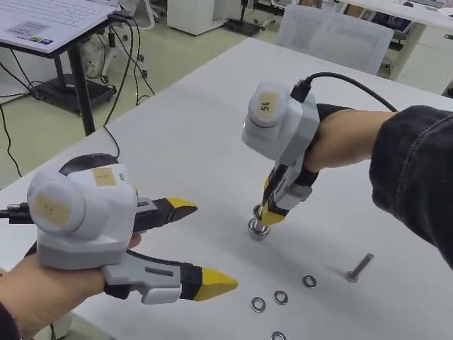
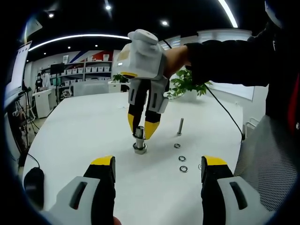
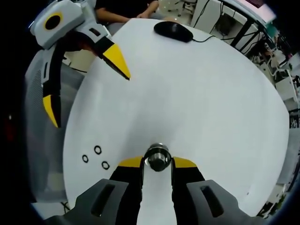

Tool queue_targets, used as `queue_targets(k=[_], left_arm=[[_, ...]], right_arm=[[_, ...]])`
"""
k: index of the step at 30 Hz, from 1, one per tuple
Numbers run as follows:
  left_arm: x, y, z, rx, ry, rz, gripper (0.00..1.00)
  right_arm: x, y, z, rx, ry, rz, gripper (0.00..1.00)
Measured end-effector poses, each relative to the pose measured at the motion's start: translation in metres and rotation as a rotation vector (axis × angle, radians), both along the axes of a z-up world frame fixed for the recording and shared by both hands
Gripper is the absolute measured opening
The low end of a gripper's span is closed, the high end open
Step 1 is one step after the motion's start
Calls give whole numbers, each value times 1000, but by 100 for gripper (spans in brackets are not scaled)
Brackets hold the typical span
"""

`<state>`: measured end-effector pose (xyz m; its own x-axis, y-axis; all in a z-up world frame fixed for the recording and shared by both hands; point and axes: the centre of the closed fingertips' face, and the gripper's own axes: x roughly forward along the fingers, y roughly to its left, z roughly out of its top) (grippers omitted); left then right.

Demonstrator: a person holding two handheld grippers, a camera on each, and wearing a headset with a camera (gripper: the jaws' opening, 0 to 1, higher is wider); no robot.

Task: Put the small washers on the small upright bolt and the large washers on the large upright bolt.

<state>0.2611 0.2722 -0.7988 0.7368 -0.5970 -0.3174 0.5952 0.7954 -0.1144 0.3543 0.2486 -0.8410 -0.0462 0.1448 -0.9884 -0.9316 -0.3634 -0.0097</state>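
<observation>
Bolt (image 1: 258, 227) stands upright, axis vertical, seemingly pinched by right hand-held gripper (image 3: 158, 164); left hand-held gripper (image 2: 158, 161) spread.

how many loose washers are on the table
4 washers: one nearest the small bolt, two side by side nearer the person, one at the head view's bottom edge. More may be hidden on the large bolt under the right gripper.
</observation>
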Motion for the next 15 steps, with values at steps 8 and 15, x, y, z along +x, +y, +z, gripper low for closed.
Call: queue_targets(k=[8,15], left_arm=[[0,1,-1,-2,2,3,74],[0,2,-2,-2,3,5,74]], right_arm=[[-3,-2,-7,-6,-3,3,23],[-2,-2,-13,-14,-1,3,23]])
